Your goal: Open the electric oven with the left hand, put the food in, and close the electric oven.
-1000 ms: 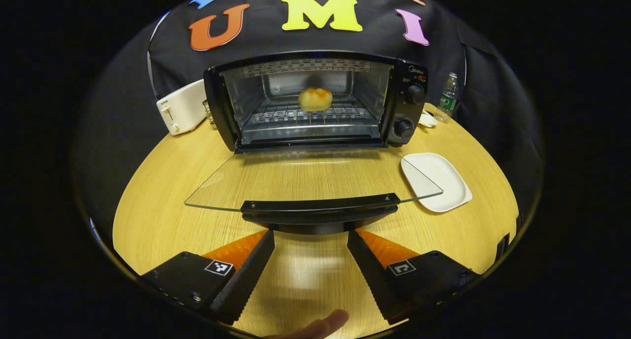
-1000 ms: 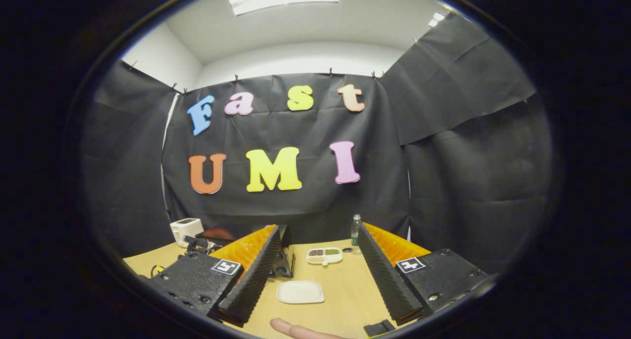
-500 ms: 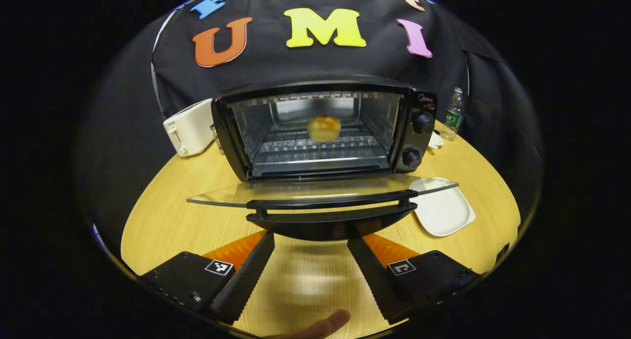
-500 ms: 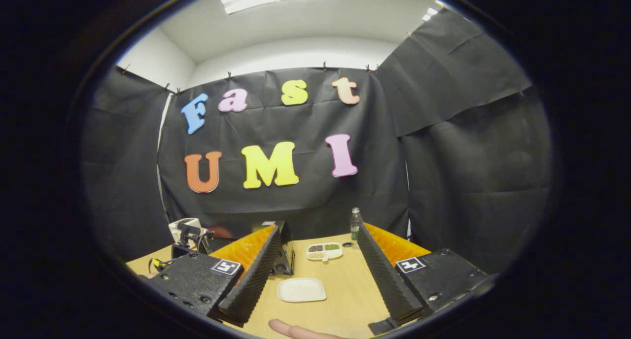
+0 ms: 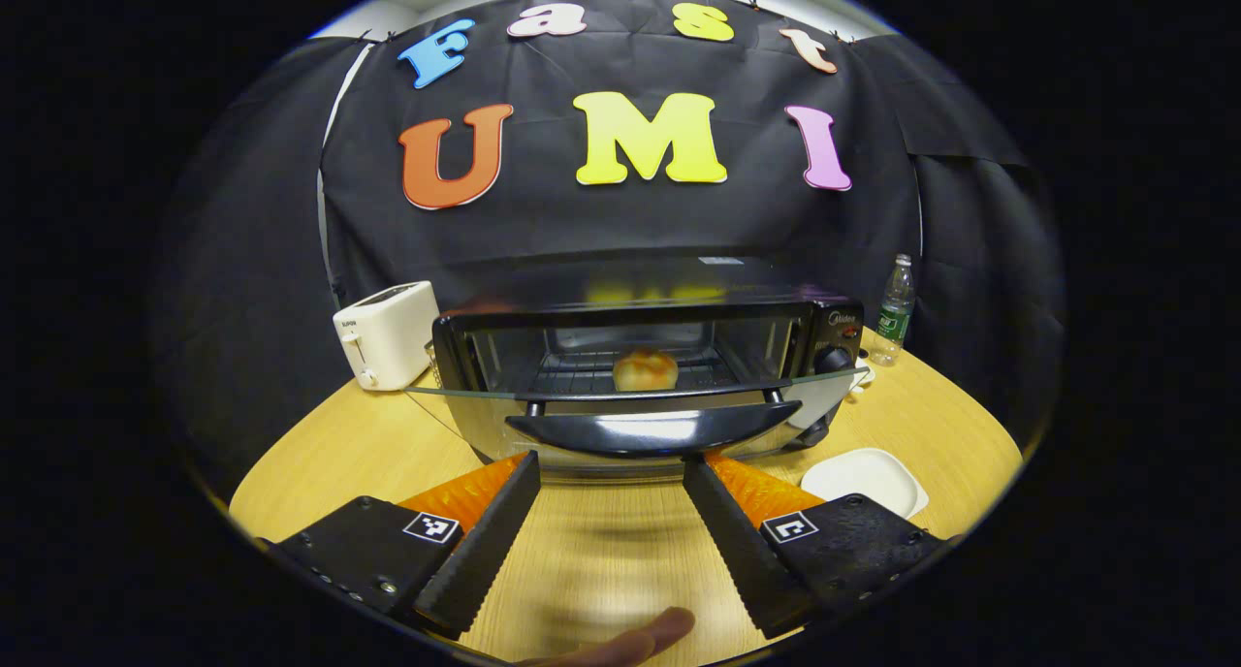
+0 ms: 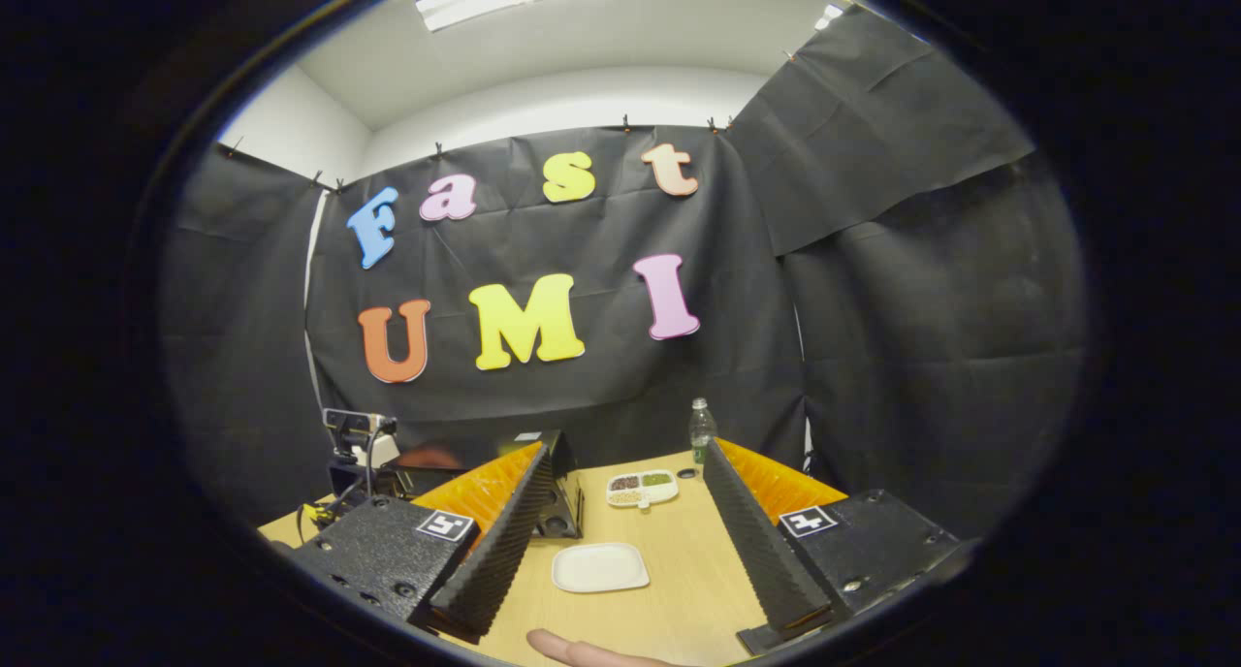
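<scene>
In the left gripper view the black electric oven [image 5: 836, 330] stands on the wooden table with a golden bread roll [image 5: 646, 369] on its wire rack. Its glass door [image 5: 465, 394] is tilted partway up, edge-on to me, with the black handle [image 5: 652, 429] at its front. My left gripper [image 5: 611, 468] is open, its fingertips just under the handle with nothing clamped between them. In the right gripper view my right gripper [image 6: 630, 454] is held open and empty above the table, off to the oven's [image 6: 560, 497] right side.
A white toaster [image 5: 386, 334] stands left of the oven and a water bottle [image 5: 895, 310] to its right. An empty white plate [image 5: 863, 481] [image 6: 599, 567] lies on the table [image 5: 320, 454] at the front right. A divided snack dish [image 6: 641, 488] sits farther back.
The oven door has swung up from lying flat to partway raised. My left gripper rose with it under the handle. The right gripper tilted up slightly.
</scene>
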`<state>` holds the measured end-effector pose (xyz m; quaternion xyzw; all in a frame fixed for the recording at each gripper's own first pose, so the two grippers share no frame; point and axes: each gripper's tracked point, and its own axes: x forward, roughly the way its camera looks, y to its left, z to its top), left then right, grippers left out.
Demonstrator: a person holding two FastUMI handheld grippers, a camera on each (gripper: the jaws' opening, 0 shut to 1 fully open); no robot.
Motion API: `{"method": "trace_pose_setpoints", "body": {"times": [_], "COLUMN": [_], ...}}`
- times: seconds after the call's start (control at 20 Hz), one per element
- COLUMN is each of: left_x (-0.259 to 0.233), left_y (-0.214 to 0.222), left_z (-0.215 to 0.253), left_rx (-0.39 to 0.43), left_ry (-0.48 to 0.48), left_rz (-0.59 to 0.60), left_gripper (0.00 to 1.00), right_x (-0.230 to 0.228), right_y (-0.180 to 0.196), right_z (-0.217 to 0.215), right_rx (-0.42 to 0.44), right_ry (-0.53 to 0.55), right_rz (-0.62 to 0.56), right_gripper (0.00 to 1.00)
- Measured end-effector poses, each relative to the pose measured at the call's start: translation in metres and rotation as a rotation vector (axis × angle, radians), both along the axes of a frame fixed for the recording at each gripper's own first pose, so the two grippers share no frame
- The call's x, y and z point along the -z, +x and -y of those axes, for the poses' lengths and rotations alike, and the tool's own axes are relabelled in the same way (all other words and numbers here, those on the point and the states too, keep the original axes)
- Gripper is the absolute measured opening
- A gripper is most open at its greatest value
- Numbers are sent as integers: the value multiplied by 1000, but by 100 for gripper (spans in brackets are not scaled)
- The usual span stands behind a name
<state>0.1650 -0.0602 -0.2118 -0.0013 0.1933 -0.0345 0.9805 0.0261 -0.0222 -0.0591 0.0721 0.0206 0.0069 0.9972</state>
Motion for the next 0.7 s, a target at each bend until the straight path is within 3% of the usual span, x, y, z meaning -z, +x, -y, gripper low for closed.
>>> {"method": "trace_pose_setpoints", "body": {"times": [0.55, 0.6, 0.7], "left_x": [-148, -160, -182], "left_y": [-70, -79, -99], "left_z": [-15, -17, -20], "left_rx": [-15, -15, -28], "left_ry": [-109, -109, -103], "left_rz": [316, 338, 387], "left_gripper": [97, 89, 84], "right_x": [-7, -12, -17], "right_y": [-3, -5, -8], "right_z": [5, 7, 4], "right_rx": [35, 49, 58], "right_ry": [-9, 0, 24], "right_rz": [23, 37, 56], "right_gripper": [95, 95, 95]}}
